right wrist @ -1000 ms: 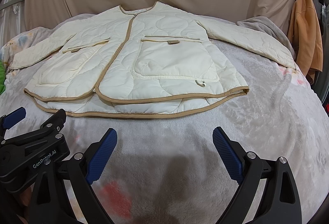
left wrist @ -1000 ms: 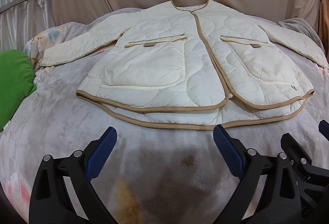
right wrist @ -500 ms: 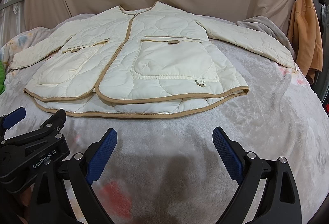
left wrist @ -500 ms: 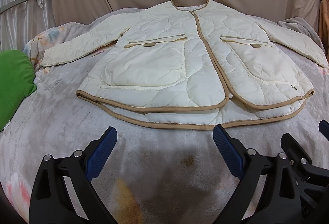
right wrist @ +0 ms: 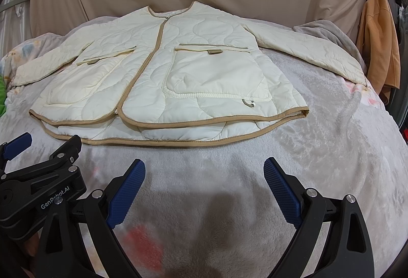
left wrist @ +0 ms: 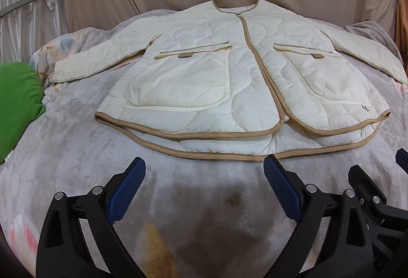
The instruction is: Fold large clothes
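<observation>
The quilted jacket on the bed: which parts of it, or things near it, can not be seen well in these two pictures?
- Quilted jacket, left wrist view: right sleeve cuff cut off by the picture edge.
- Neck label, right wrist view: too small to read.
- Back panel, both views: mostly covered by the front panels.
- Green cushion, left wrist view: cut off at the edge.
- Orange garment, right wrist view: its hanger is blurred.

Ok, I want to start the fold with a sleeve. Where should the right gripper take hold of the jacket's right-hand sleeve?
Probably the cuff, approached from the outer right. The sleeve lies flat and angled away from the jacket, so its free end lifts easily.
</observation>
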Demonstrator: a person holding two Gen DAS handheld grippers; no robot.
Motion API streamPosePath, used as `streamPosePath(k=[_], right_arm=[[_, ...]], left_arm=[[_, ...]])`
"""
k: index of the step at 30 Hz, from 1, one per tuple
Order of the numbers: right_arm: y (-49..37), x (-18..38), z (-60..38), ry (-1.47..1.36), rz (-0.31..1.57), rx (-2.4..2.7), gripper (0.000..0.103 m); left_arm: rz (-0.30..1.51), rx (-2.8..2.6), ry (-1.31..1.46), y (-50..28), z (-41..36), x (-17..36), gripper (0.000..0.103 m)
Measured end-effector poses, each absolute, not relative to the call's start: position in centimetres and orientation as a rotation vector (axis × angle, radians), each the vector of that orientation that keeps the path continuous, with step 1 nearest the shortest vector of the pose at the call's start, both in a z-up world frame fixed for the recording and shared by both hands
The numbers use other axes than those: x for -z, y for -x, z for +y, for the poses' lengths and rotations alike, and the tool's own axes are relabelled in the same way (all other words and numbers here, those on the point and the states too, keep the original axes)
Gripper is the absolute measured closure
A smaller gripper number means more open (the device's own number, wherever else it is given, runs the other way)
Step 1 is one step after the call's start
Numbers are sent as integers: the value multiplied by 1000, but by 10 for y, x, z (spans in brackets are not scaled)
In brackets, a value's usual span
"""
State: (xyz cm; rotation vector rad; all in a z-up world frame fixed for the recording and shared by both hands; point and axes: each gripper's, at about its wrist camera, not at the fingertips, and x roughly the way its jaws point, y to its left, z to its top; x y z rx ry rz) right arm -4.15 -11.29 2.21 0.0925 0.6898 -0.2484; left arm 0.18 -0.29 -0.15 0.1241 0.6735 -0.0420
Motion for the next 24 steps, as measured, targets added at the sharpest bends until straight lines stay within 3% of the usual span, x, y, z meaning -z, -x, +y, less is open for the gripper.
streamPosePath(k=[15, 18, 24], right_arm=[[41, -23, -119, -121, 704, 208, 11], [40, -16, -154, -180, 708, 170, 11], [36, -71, -297, -203, 559, 356, 11]], left_arm=[[672, 64, -113, -2, -2, 2, 11], [679, 112, -91, -4, 1, -7, 9], [614, 217, -64, -27, 24, -49, 7]])
